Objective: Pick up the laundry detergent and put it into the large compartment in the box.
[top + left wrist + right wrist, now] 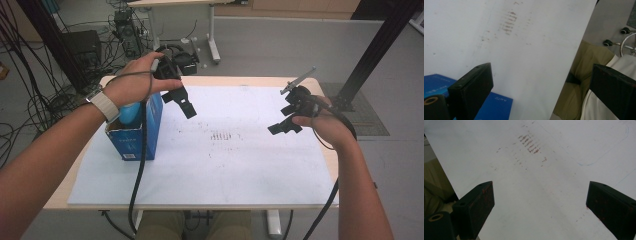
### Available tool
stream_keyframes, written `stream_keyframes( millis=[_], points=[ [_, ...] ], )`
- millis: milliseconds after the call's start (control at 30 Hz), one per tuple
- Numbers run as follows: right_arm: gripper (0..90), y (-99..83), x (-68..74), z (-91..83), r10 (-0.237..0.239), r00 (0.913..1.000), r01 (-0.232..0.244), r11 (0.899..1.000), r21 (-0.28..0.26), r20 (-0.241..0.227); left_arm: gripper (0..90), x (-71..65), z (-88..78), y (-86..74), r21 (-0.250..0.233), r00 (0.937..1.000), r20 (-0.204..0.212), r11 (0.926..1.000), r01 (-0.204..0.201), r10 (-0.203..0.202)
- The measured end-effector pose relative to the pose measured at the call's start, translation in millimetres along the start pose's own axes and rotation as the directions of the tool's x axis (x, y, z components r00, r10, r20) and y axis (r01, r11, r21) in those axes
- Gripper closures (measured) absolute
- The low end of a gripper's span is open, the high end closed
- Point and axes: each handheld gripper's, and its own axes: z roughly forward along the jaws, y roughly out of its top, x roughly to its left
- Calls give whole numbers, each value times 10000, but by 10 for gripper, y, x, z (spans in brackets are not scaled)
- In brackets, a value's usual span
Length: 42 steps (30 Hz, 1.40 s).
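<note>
The blue box (pixel 134 131) stands on the left side of the counter (pixel 250 165), with a blue thing poking out of its top. The left gripper (pixel 181 102) hangs just beside it, fingers apart and empty. The right gripper (pixel 285 126) waits well apart, fingers apart too. Nothing is picked up yet, so the work looks barely begun.

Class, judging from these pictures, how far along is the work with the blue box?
Barely begun. Done: nothing visibly; the blue box stands open at the white sheet's left edge, a light blue item inside it. In hand: the left gripper hovers open beside the box; the right gripper waits open. Left: all the gripping.
</note>
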Motion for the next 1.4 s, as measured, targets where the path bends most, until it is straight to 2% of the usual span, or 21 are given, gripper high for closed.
stream_keyframes(
  millis=[133,300,467,667,933,1067,1400],
  points=[
    [79,-13,3,4,45,10000,-45,10000,-9,2,56,-19,81,32,146,9995,223,9997,-209,206],
    [79,-37,5,16,97,9999,-97,10000,-8,-31,57,-41,182,52,189,9982,300,9985,-522,517],
    [79,-74,-3,14,174,9998,-174,9998,-28,-4,57,-85,293,96,415,9971,229,9965,-729,720],
    [79,-109,-4,7,220,9998,-219,9997,-45,34,57,-100,413,121,455,9953,310,9946,-935,922],
    [79,-126,17,-5,231,9997,-231,9997,-82,86,58,-187,539,157,577,9915,306,9901,-1280,1264],
    [79,-127,27,-5,254,9996,-253,9996,-96,85,58,-226,576,173,670,9909,202,9887,-1338,1327],
    [79,-172,12,3,367,9992,-365,9992,-172,135,58,-197,627,154,609,9929,298,9913,-1167,1151]
  ],
)
